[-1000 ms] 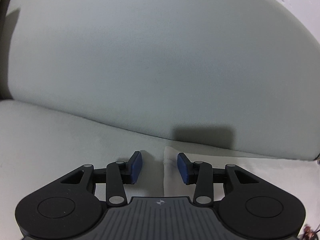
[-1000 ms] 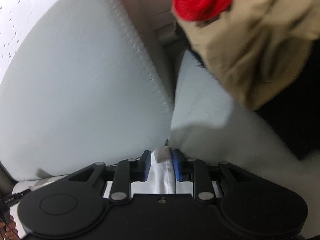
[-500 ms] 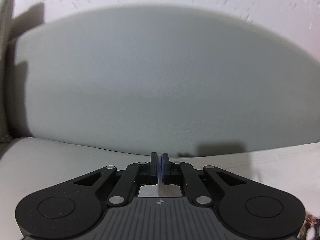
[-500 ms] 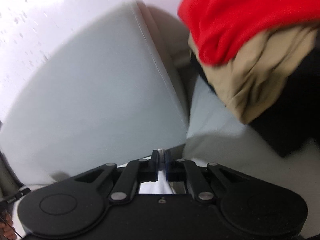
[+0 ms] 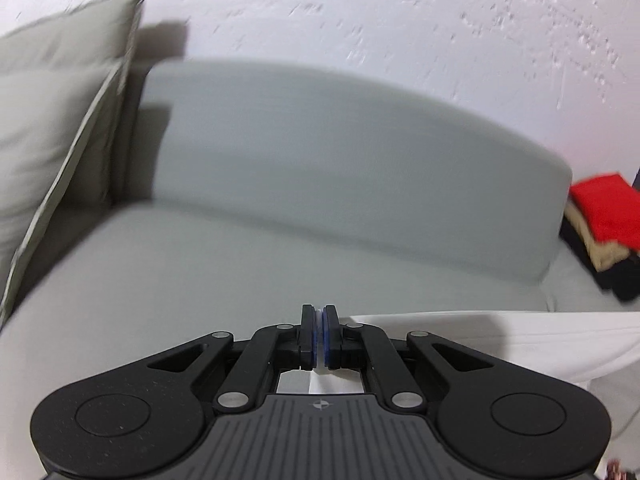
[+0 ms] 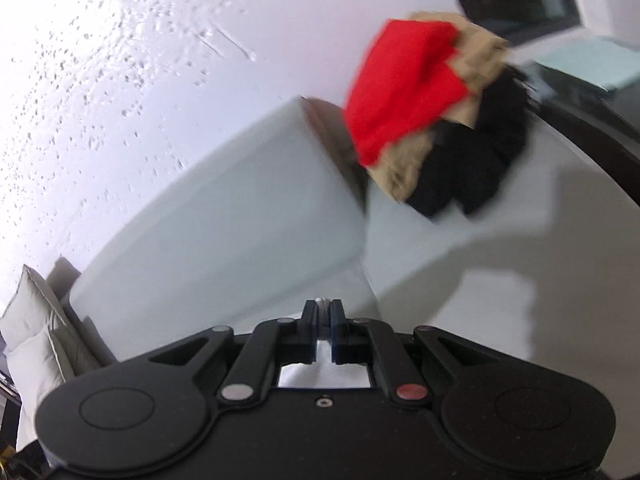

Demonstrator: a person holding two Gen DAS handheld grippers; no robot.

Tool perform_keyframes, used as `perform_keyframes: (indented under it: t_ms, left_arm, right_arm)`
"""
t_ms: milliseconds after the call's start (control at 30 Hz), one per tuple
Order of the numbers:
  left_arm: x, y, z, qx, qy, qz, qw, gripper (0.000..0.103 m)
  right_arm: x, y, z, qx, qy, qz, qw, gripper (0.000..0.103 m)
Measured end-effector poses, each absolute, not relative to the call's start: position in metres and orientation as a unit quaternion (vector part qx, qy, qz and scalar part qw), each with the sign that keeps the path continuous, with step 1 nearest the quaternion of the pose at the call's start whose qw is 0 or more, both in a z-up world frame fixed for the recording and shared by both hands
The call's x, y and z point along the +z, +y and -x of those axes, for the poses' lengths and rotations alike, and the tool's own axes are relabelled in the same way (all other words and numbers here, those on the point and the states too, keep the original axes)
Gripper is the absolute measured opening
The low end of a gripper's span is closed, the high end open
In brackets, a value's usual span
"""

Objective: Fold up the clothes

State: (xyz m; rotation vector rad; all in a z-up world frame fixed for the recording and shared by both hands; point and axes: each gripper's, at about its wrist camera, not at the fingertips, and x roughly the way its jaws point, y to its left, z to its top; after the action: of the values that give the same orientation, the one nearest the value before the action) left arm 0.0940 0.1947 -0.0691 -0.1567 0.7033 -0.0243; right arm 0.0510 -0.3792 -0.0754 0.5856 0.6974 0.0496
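Left gripper [image 5: 319, 316]: black two-finger tool with blue pads; jaws closed on a thin edge of white fabric garment [image 5: 532, 344]. The cloth is seen pinched between the pads and spread away to the right, above the pale grey sofa seat [image 5: 200, 276].

Right gripper [image 6: 323, 310]: same build; jaws clamped on a bunched white fold of the garment [image 6: 320, 374], which is visible between the pads and beneath the linkage.

Pale grey rectangular back cushion [image 5: 340, 152]: set upright behind the seat, against the white textured wall [image 5: 360, 12].

Light grey-beige square pillows [image 5: 44, 128]: leaned at the left end of the sofa.

Stack of folded clothes [image 6: 432, 120]: red piece on top, tan beneath, black lowest; placed at the right end of the seat, just beside the back cushion's end, well apart from both grippers.
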Motion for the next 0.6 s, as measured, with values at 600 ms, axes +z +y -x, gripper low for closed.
perform_keyframes:
  t_ms: [600]
  left_arm:
    - [-0.104,0.118,-0.034,0.054,0.353,0.009,0.934,0.0]
  right_arm:
    - [-0.13,-0.38,0.011,-0.003,0.393,-0.252,0.884,0.006]
